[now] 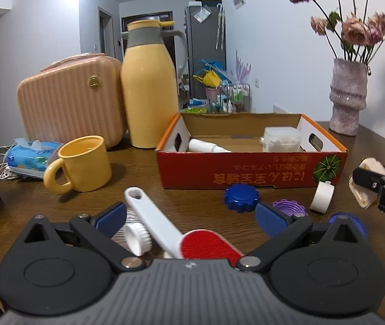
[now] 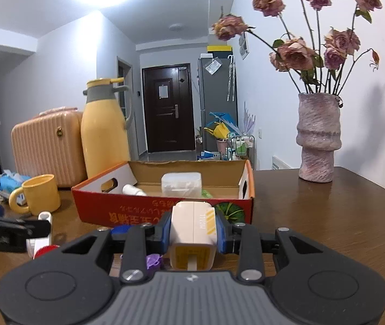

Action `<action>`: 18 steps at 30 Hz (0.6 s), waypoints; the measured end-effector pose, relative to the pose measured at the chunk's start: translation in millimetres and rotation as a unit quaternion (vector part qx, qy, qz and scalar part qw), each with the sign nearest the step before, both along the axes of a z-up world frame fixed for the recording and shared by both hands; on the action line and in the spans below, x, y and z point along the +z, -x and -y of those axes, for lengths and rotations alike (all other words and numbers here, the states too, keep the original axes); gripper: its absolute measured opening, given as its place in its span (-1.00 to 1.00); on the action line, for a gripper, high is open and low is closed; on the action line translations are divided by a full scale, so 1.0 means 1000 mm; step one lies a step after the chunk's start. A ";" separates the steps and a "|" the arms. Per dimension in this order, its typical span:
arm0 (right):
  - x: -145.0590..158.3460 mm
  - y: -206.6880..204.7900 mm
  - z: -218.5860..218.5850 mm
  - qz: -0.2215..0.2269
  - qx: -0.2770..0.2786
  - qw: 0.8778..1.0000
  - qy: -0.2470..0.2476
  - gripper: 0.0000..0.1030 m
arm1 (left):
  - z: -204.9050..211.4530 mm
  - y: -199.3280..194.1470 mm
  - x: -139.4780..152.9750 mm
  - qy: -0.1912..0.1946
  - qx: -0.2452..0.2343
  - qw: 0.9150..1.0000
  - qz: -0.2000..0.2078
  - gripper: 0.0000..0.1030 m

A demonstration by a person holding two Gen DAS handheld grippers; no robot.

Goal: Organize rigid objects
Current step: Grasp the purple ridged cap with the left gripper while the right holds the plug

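Observation:
My left gripper (image 1: 191,218) is open, low over the table, with a white-handled red lint brush (image 1: 165,230) and a white ridged cap (image 1: 138,239) lying between its fingers. A blue cap (image 1: 241,197), a purple cap (image 1: 290,207) and a white cap (image 1: 322,196) lie in front of the red cardboard box (image 1: 249,172). The box holds a white tube (image 1: 208,146) and a clear plastic container (image 1: 281,139). My right gripper (image 2: 192,230) is shut on a cream charger plug (image 2: 192,233), held above the table before the box (image 2: 162,211); it also shows in the left wrist view (image 1: 368,184).
A yellow mug (image 1: 81,163), a yellow thermos jug (image 1: 149,89), a pink case (image 1: 70,103) and a blue tissue pack (image 1: 32,155) stand at the left. A vase of dried roses (image 2: 318,140) stands at the back right.

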State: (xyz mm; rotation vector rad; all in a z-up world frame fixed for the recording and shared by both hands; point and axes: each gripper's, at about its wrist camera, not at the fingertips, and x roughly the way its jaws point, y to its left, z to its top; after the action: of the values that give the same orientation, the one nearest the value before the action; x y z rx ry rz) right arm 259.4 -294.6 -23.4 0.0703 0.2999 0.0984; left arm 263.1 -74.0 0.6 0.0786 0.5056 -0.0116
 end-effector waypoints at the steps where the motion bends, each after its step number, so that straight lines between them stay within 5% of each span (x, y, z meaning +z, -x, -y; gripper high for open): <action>1: 0.001 0.000 0.003 0.001 -0.001 1.000 -0.003 -0.39 | 0.004 -0.002 0.000 -0.001 -0.001 1.000 -0.003 1.00; 18: -0.002 -0.010 0.053 -0.003 -0.039 0.998 -0.041 -0.39 | 0.076 -0.043 -0.009 -0.039 -0.043 0.995 -0.079 1.00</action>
State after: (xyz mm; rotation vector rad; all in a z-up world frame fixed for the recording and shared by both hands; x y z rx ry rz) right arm 269.3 -347.6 -25.7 0.1641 0.2988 0.0336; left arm 305.7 -150.3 -8.0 0.1780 0.6608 -0.0834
